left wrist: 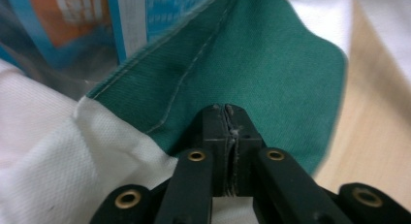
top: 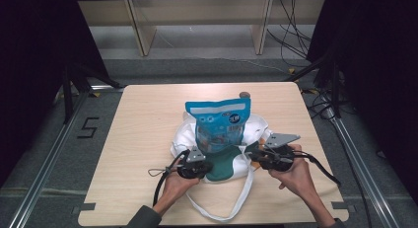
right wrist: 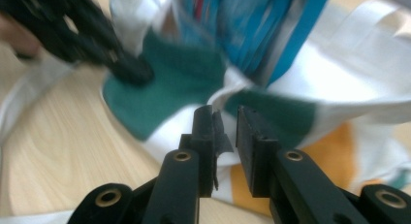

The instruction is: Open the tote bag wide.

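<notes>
Fabric of a white tote bag [top: 254, 129] with a green panel lies crumpled at the middle of the wooden table [top: 133, 139], and everything else is placed around it. A blue snack pouch [top: 220, 123] stands upright in the bag's mouth, its top edge on the far side of the bag from the person and its lower part sunk between the white cloth folds. One long white strap [top: 236, 203] of the bag loops out toward the near table edge.

At the bag's near left side the left gripper [top: 197, 166] is held by the left hand [top: 173, 184]. In the left gripper view its fingers [left wrist: 213, 136] are pressed together on the rim of the green panel [left wrist: 271, 64], just beside the seam where green meets white, with the pouch's clear and blue film just above.

At the bag's near right side the right gripper [top: 263, 156] is held by the right hand [top: 296, 171], a grey three-cornered plate [top: 281, 139] on top of it. In the right gripper view its fingers [right wrist: 254, 132] stand slightly apart with a narrow gap between them, close to the bag's rim where white and green cloth bunch under the pouch; whether cloth lies in the gap is unclear. An orange patch [right wrist: 339, 146] of the bag shows behind the right finger. A small brown round object [top: 244, 95] sits on the table just beyond the pouch.
</notes>
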`<state>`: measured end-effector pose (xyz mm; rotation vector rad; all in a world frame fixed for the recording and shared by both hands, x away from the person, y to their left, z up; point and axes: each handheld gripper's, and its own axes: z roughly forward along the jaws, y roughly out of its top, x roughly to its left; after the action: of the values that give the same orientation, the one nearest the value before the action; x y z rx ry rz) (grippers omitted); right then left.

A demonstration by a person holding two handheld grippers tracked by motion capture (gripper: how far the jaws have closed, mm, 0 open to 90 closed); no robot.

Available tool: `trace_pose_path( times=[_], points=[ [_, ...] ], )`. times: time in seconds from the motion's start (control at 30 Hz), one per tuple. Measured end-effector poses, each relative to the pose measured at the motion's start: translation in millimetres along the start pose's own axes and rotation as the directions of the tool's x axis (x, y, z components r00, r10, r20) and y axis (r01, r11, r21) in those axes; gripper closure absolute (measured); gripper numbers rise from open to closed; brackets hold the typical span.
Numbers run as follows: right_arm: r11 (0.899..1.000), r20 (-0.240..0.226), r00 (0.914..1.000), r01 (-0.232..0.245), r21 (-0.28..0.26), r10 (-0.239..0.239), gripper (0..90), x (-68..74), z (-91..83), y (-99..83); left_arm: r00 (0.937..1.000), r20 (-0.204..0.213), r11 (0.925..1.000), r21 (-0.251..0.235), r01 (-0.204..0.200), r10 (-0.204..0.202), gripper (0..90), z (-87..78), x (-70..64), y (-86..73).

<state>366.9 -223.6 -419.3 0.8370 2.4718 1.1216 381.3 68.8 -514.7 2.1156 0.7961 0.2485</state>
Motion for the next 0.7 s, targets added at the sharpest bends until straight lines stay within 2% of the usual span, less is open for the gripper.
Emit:
trace_pose_path(
  times=[0.07, 0.1, 0.13, 0.17, 0.23, 0.27, 0.3, 0.33, 0.37, 0.4, 0.43, 0.53, 0.63, 0.7],
  points=[
    [0.998, -0.006, 0.9998, 0.019, -0.058, -0.020, 83.0, 2.1, -7.7, 5.7, 1.0000, 0.000, 1.0000, 0.004, 0.002, -0.002, 87.5, 0.5, 0.2, 0.1],
    [0.997, -0.018, 0.9997, 0.018, -0.076, -0.019, 85.1, 5.5, -6.3, 7.9, 1.0000, -0.004, 1.0000, 0.001, 0.000, 0.000, 87.5, 0.6, -0.4, -0.2],
    [0.997, -0.030, 0.9988, 0.037, -0.075, -0.039, 85.9, 8.9, -0.8, 9.6, 1.0000, -0.003, 1.0000, 0.002, -0.002, 0.002, 87.5, 0.6, -0.4, 0.0],
    [0.997, -0.045, 0.9974, 0.054, -0.051, -0.056, 86.1, 13.0, 8.8, 10.2, 1.0000, -0.002, 1.0000, 0.001, 0.000, 0.000, 87.6, 0.7, -0.1, -0.1],
    [0.998, -0.066, 0.9965, 0.053, 0.016, -0.051, 87.8, 19.1, 32.5, 7.0, 0.9999, -0.007, 0.9999, 0.009, -0.008, 0.008, 87.5, 0.1, -0.5, 0.1],
    [0.996, -0.068, 0.9953, 0.073, 0.056, -0.069, 89.3, 18.4, 45.1, 4.0, 1.0000, -0.006, 1.0000, 0.003, -0.005, 0.005, 87.5, 0.5, -0.9, 0.1],
    [0.989, -0.058, 0.9950, 0.087, 0.119, -0.081, 90.0, 17.9, 56.8, -1.0, 1.0000, -0.004, 1.0000, 0.004, -0.005, 0.005, 87.5, 0.5, -0.4, 0.1],
    [0.983, -0.034, 0.9948, 0.100, 0.153, -0.096, 90.0, 17.0, 70.0, -9.4, 1.0000, 0.000, 1.0000, 0.003, 0.000, 0.000, 87.5, 0.9, -0.3, -0.2],
    [0.979, -0.026, 0.9954, 0.096, 0.181, -0.092, 90.0, 14.0, 80.6, -18.2, 1.0000, -0.003, 1.0000, 0.008, 0.001, -0.001, 87.4, 0.9, 0.4, -0.3],
    [0.983, -0.034, 0.9978, 0.062, 0.175, -0.057, 90.0, 10.8, 87.4, -24.7, 1.0000, -0.001, 1.0000, 0.006, 0.005, -0.005, 87.4, 1.0, 0.0, -0.2],
    [0.984, -0.054, 0.9977, 0.049, 0.169, -0.040, 90.0, 8.8, 90.4, -26.8, 1.0000, 0.001, 1.0000, 0.004, 0.007, -0.007, 87.3, 1.0, -0.3, -0.3],
    [0.986, -0.029, 0.9979, 0.062, 0.154, -0.058, 90.0, 9.9, 91.4, -28.7, 0.9999, -0.003, 0.9999, 0.005, 0.011, -0.011, 87.0, 0.9, 1.3, -0.4],
    [0.985, -0.061, 0.9971, 0.055, 0.162, -0.045, 88.5, 7.6, 87.9, -26.7, 1.0000, 0.000, 0.9999, 0.008, 0.009, -0.009, 83.1, -1.1, 0.9, 0.2],
    [0.989, -0.086, 0.9952, 0.059, 0.133, -0.048, 84.5, 7.3, 83.9, -23.7, 0.9987, 0.029, 0.9987, -0.028, 0.042, -0.041, 78.5, -4.9, -0.6, 3.1]
  ],
)
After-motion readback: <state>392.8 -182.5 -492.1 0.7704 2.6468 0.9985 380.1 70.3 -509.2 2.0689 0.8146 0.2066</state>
